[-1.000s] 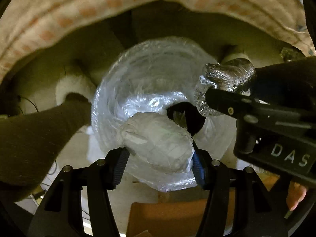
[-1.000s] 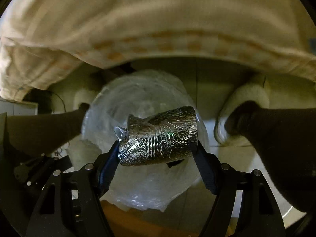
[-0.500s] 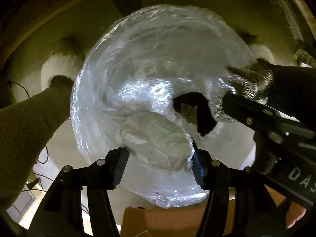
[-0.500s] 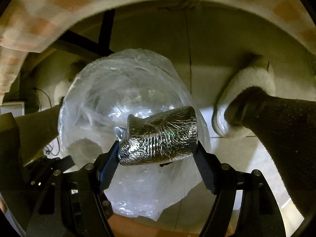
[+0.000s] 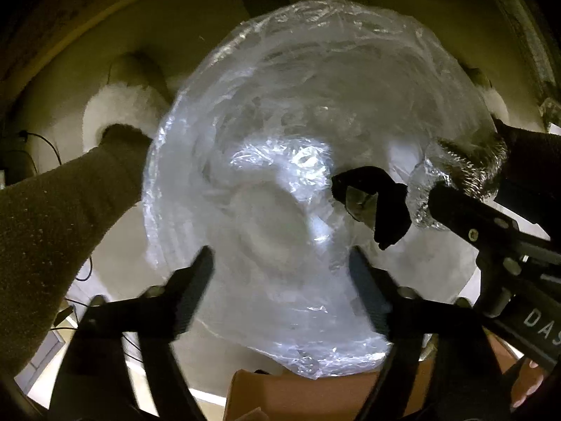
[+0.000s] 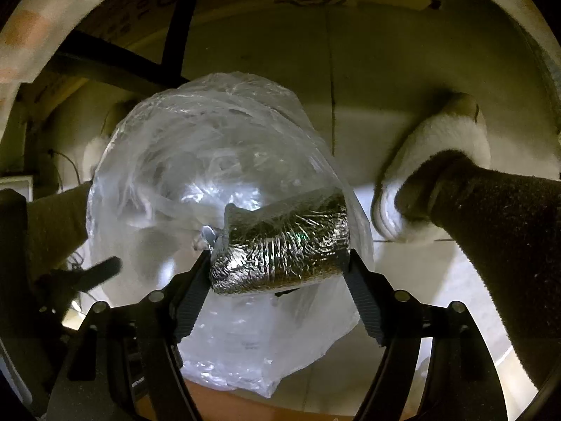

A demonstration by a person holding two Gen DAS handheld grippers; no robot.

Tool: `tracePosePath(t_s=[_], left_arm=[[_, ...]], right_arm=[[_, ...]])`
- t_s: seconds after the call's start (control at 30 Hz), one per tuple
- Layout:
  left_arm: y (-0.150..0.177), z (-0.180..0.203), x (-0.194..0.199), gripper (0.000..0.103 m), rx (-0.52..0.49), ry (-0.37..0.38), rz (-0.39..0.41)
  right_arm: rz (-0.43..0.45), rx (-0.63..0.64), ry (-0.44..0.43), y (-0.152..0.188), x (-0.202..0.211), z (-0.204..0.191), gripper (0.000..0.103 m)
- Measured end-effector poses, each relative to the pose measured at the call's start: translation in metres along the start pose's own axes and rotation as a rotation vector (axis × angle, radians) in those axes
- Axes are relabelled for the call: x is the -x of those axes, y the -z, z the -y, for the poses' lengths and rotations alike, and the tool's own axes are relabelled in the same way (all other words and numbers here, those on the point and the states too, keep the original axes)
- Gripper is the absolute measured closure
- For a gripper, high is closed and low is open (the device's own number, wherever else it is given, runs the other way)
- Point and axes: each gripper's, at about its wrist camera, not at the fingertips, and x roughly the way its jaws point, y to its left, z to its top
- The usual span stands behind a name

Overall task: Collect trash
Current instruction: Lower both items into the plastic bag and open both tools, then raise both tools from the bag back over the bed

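Two grippers hang over the open clear bag on the floor: left gripper jaws opening, nothing between them, while right gripper jaws are opening around the foil wad, poised to drop it inside.

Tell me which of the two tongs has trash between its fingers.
The right tongs: a silver foil wrapper sits between their opening jaws. The left tongs, jaws also opening, have nothing between them over the clear bag.
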Motion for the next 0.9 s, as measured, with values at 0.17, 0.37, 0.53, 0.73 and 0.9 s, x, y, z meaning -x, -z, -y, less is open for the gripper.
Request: tracePosePath(t_s=[0.17, 0.37, 0.53, 0.73, 0.9], left_arm=[[0.006, 0.004, 0.006, 0.010, -0.019, -0.019, 0.002], [0.011, -0.002, 0.017, 0.006, 0.003, -0.028, 0.034], [0.019, -0.004, 0.029, 0.006, -0.005, -0.041, 0.048], [0.029, -0.003, 0.048, 0.006, -0.012, -0.042, 0.099], [0.040, -0.005, 0.069, 0.006, -0.010, -0.028, 0.153]], right_arm=[[0.018, -0.011, -0.017, 0.002, 0.006, 0.001, 0.023], [0.052, -0.026, -0.012, 0.006, 0.020, 0.003, 0.017], [0.079, -0.031, -0.017, 0.011, 0.033, 0.004, 0.017], [0.130, -0.007, -0.025, 0.019, 0.054, 0.000, 0.017], [0.187, 0.012, 0.013, 0.028, 0.076, -0.004, 0.017]])
